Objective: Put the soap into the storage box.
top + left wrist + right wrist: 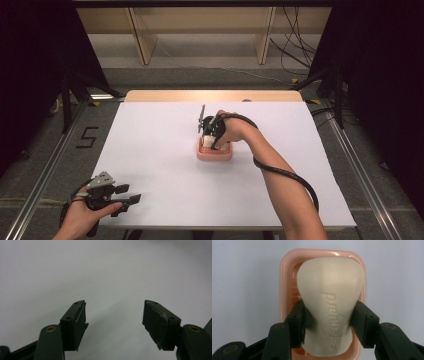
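My right hand-held gripper [329,322] clamps the cream soap bar [330,305] over the pink soap dish [284,277], mid-tabletop [150,150]. My left hand-held gripper [115,322] sits wide apart, holding nothing, at the near-left corner.

The place looks like a lab or recording studio. A white-topped table [165,170] stands on grey carpet between metal floor rails [45,170]. Black curtains [30,65] hang on both sides of the table, and behind it loose cables [295,45] trail past light wooden shelving [200,30].
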Available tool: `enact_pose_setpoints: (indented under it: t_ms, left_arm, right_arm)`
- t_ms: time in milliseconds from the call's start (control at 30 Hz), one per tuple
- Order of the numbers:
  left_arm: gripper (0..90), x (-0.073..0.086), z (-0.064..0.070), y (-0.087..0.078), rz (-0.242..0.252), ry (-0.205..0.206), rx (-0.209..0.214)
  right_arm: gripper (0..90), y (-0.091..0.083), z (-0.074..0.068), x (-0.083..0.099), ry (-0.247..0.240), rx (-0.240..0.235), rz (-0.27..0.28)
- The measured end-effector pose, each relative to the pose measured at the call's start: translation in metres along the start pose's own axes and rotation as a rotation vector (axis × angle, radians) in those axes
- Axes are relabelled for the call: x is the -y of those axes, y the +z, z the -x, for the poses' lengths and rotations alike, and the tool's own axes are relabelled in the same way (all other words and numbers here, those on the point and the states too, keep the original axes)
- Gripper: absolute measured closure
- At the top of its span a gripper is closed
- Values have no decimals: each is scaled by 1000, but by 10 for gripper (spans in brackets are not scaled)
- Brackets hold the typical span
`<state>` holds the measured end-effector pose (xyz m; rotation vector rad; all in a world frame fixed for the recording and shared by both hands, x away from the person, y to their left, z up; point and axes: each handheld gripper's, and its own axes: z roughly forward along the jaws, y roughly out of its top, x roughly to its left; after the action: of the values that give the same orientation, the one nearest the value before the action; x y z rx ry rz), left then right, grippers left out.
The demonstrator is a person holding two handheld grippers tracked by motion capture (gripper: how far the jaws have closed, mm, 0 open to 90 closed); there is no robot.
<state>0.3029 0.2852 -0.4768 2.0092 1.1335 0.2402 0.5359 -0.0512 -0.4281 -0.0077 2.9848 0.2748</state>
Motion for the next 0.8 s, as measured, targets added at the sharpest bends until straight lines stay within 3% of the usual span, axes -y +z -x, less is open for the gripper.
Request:
enact_pose_setpoints:
  t_ms: [167, 200, 233, 267, 333, 367, 400, 433, 500, 567, 600, 633, 733, 767, 800]
  left_arm:
    - [348, 0, 0, 0, 3, -1, -9]
    - [348, 0, 0, 0, 4, 0, -7]
    - [348, 0, 0, 0, 3, 1, -3]
    - [348, 0, 1, 0, -1, -4, 1]
    - [348, 0, 1, 1, 7, -4, -5]
    - [348, 0, 2, 1, 11, -5, -5]
    - [348, 0, 2, 1, 11, -5, -5]
    - [348, 0, 2, 1, 11, -6, -5]
    - [348, 0, 1, 1, 4, -1, -10]
    - [348, 0, 1, 1, -1, -4, -4]
    - [348, 0, 1, 1, -1, -4, -4]
    - [348, 0, 1, 1, 3, 1, -1]
    - [348, 1, 1, 2, 5, 0, -2]
    - [348, 1, 1, 2, 5, 1, -2]
    - [348, 1, 1, 2, 4, 0, -2]
  right_arm:
    - [472, 1, 0, 1, 8, 20, 6]
    - [453, 0, -1, 2, 38, 21, 17]
    - [421, -3, -7, 1, 135, 17, 7]
    - [399, -3, -2, 2, 79, 28, 37]
    - [383, -4, -1, 3, 71, 38, 48]
    - [342, -7, -4, 6, 115, 37, 43]
    - [342, -7, -4, 6, 115, 37, 43]
    - [334, -9, -2, 7, 68, 44, 70]
    - [324, -13, -7, 10, 122, 35, 57]
    - [322, -15, -7, 13, 86, 51, 74]
    - [320, -17, -12, 16, 137, 47, 63]
    - [319, -18, -10, 18, 77, 57, 82]
    - [321, -25, -19, 24, 147, 88, 77]
    - [322, -27, -23, 26, 196, 90, 88]
    - [322, -29, -25, 30, 195, 100, 93]
